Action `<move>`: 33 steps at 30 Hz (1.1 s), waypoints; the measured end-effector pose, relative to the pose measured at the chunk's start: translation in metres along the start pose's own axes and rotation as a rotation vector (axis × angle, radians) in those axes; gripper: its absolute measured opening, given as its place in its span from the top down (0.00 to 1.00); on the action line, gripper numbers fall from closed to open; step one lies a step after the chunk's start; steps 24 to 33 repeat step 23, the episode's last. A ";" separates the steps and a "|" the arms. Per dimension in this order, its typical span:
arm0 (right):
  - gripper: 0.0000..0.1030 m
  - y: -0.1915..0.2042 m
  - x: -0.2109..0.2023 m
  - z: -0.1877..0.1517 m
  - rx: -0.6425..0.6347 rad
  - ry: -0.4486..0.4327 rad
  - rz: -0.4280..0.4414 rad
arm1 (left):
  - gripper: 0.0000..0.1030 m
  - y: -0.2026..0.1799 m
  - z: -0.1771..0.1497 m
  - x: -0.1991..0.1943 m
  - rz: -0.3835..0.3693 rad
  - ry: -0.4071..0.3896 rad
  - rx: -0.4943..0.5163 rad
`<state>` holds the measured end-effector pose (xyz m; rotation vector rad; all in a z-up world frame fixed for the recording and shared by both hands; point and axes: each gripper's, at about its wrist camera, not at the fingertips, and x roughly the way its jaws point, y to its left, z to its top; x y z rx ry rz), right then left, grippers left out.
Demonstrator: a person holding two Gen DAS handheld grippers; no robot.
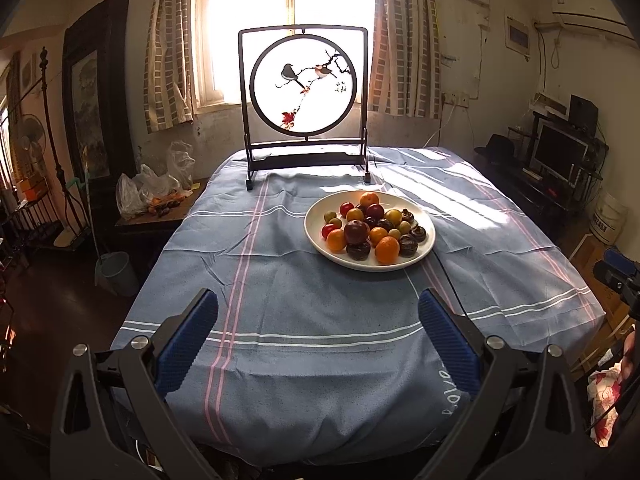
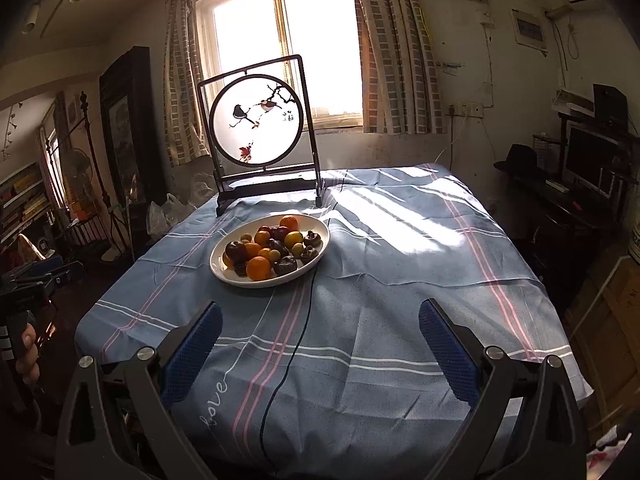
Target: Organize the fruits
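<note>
A white plate point(image 1: 320, 244) sits on the blue striped tablecloth, piled with mixed fruit: oranges point(image 1: 387, 249), a dark red plum point(image 1: 357, 231), small tomatoes point(image 1: 346, 209), yellow-green fruits and dark brown water chestnuts point(image 1: 358, 251). The plate also shows in the right wrist view point(image 2: 224, 270), left of centre. My left gripper point(image 1: 318, 312) is open and empty above the near part of the table, short of the plate. My right gripper point(image 2: 320, 320) is open and empty, also near the front edge, with the plate ahead to its left.
A framed round bird screen point(image 1: 303, 88) stands at the table's far edge before the window. A thin black cable point(image 2: 298, 344) runs across the cloth from the plate toward me. Plastic bags point(image 1: 154, 188) lie on a side table at left. A monitor point(image 1: 558, 150) is at right.
</note>
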<state>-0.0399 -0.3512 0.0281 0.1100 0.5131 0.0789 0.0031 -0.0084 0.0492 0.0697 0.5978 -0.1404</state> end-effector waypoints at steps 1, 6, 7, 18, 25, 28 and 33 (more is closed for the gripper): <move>0.04 0.000 0.000 0.000 -0.001 -0.001 0.000 | 0.05 0.000 0.000 0.000 0.001 -0.001 0.003; 0.04 0.005 -0.001 -0.002 -0.013 -0.001 0.002 | 0.05 -0.001 -0.002 -0.001 -0.009 -0.010 0.005; 0.04 0.005 -0.001 -0.002 -0.012 -0.001 0.002 | 0.05 -0.001 -0.003 -0.002 -0.013 -0.017 0.002; 0.04 0.006 -0.001 -0.006 -0.008 0.004 -0.002 | 0.05 0.007 -0.003 0.006 0.007 0.010 -0.023; 0.04 0.006 -0.001 -0.007 -0.009 0.006 -0.006 | 0.05 0.011 -0.004 0.006 0.007 0.013 -0.033; 0.04 0.006 -0.001 -0.007 -0.009 0.006 -0.006 | 0.05 0.011 -0.004 0.006 0.007 0.013 -0.033; 0.04 0.006 -0.001 -0.007 -0.009 0.006 -0.006 | 0.05 0.011 -0.004 0.006 0.007 0.013 -0.033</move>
